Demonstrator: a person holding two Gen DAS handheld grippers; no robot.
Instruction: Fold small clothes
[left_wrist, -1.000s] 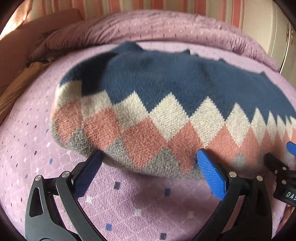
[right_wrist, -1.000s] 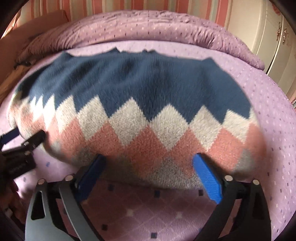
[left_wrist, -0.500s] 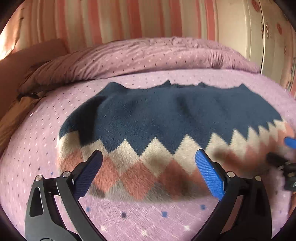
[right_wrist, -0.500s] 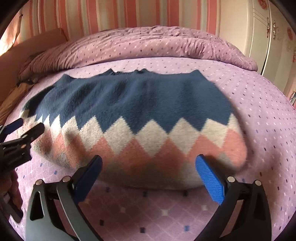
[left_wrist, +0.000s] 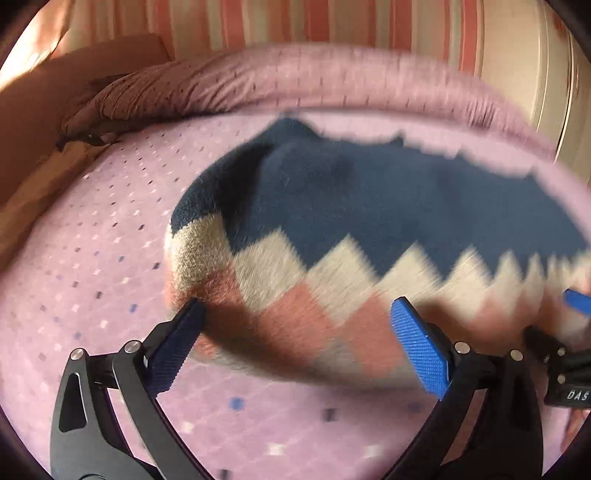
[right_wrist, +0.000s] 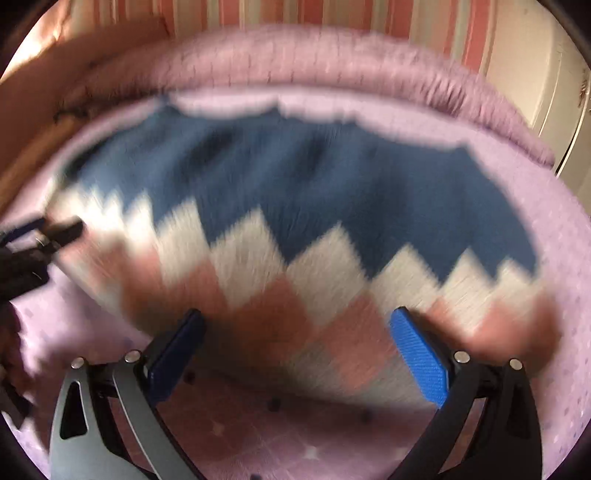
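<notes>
Two grippers: left gripper (left_wrist: 295, 343) and right gripper (right_wrist: 295, 343) both spread wide, blue pads well apart, nothing clamped between them.
Garment: knitted sweater (left_wrist: 369, 221) lies spread on the purple bedspread (left_wrist: 92, 258), navy part far, pink and grey diamond band nearest the grippers.
Key relation: sweater lies straight ahead of both grippers; its long axis runs left to right across both views, near hem just at the fingertips.
Nearer hand: left gripper fronts the left end of the hem, right gripper the right end; each shows at the edge of the other's view.
Edges: hem is rounded and soft; blur hides its exact line.
Room: open bedspread left, right and near; rolled duvet (right_wrist: 332, 62) bounds the far side.
</notes>
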